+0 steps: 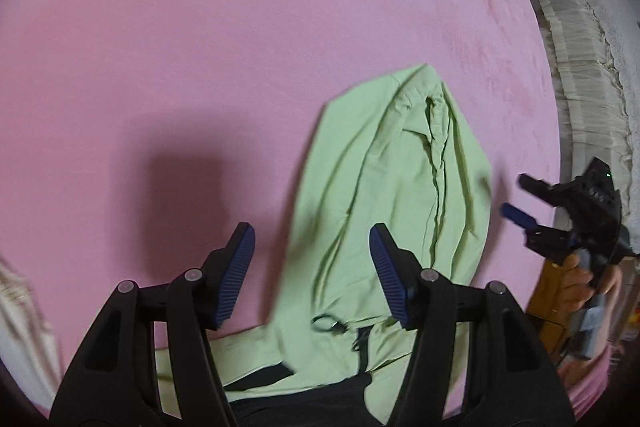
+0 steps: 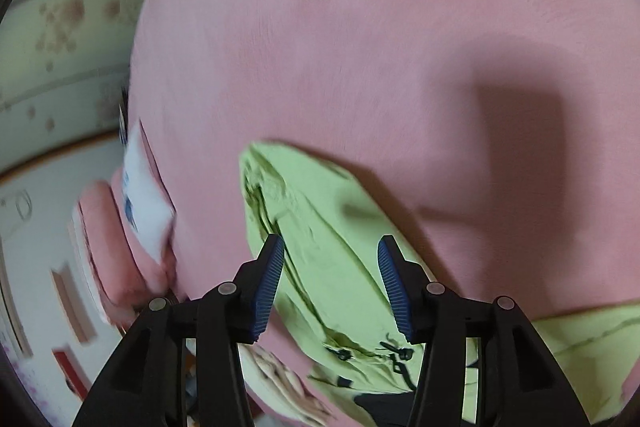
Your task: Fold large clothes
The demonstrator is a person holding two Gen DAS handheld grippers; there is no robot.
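Observation:
A light green hooded garment (image 1: 400,167) lies on the pink bed sheet (image 1: 200,47), hood laid flat and pointing away from me. Black cords and a dark lining show near its collar (image 1: 332,325). My left gripper (image 1: 312,229) hangs above the garment's left edge, open, with nothing between its blue pads. In the same view my right gripper (image 1: 514,195) hovers just off the garment's right side, jaws apart, held by a hand (image 1: 576,287). In the right wrist view the right gripper (image 2: 331,239) is open over the green hood (image 2: 304,195), apart from the cloth.
Cream ruffled bedding (image 1: 580,87) runs along the bed's right edge. Pink and white pillows (image 2: 120,247) are stacked at the bed's side below a flowered wall (image 2: 60,27). The grippers cast dark shadows on the sheet (image 2: 520,115).

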